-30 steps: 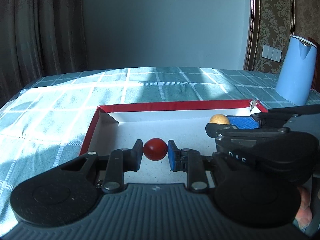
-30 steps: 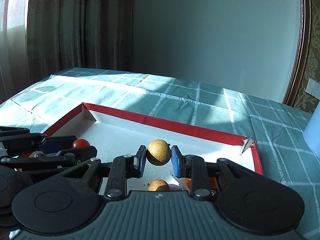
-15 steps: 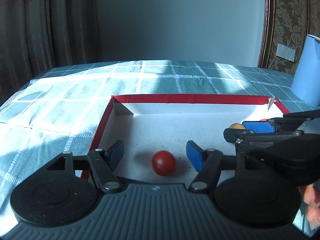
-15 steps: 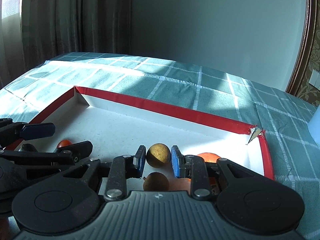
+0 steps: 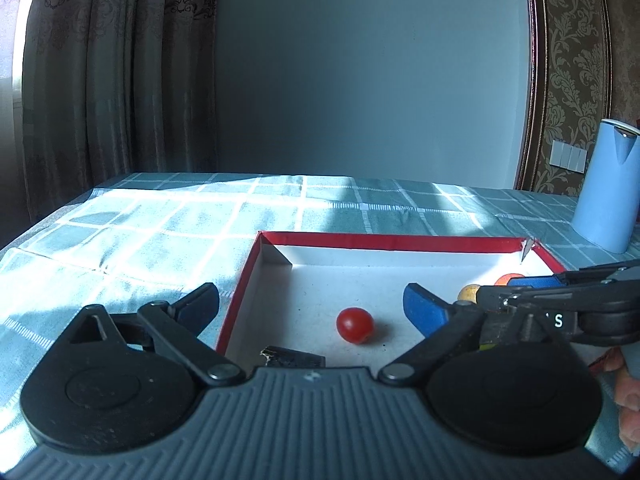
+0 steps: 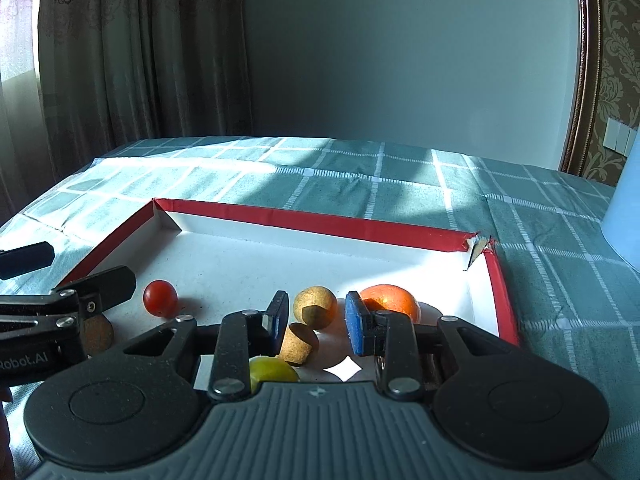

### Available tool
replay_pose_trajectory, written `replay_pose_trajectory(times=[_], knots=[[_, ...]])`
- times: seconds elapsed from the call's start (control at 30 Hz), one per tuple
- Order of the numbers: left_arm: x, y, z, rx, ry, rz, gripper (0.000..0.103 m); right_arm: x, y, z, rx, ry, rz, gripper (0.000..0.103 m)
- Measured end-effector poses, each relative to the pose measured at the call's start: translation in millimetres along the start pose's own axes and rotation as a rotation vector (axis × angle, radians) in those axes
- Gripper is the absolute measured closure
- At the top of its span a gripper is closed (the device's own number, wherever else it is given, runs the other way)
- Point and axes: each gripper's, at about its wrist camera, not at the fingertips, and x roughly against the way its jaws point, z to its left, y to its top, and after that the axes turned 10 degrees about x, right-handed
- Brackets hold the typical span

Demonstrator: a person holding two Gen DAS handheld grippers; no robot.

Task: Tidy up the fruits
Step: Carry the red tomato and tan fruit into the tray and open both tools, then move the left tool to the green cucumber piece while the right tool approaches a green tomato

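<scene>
A red-rimmed white tray [image 5: 384, 241] [image 6: 320, 222] lies on the checked tablecloth. A red cherry tomato [image 5: 355, 325] [image 6: 160, 298] rests on its floor. My left gripper [image 5: 312, 308] is wide open above and behind it, empty. My right gripper [image 6: 316, 322] is open; a tan round fruit [image 6: 315, 306] sits on the tray just beyond its tips, apart from the pads. An orange [image 6: 390, 300], a second tan fruit [image 6: 298, 344], a yellow-green fruit [image 6: 272, 372] and a brown fruit [image 6: 96, 334] also lie in the tray.
A light blue kettle [image 5: 606, 186] stands at the right beyond the tray. Curtains hang at the left and a wall is behind. The tray's far right corner [image 6: 476, 246] is torn. The right gripper crosses the left wrist view [image 5: 560, 304].
My left gripper opened fully, dropped the cherry tomato on the tray and drew back. My right gripper opened and let go of the tan fruit, which now rests on the tray.
</scene>
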Motion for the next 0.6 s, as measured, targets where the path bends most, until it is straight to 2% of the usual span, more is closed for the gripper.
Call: replay_pose_trajectory(times=[0.17,0.4,0.6], knots=[[14.5,-7.2,1.8,-0.013,0.000,-0.010,0.000,23.6,-10.5,-6.3,-0.040,0.028,-0.020,0.073],[39.7,-16.7,9.2,-0.010,-0.049,-0.020,0.000,62.0,-31.1,-4.9,-0.034,0.059,-0.056,0.073],[43.3,-19.9,11.4,-0.010,-0.036,-0.014,0.000,85.1,-51.8,4.0,-0.015,0.120,-0.066,0.073]])
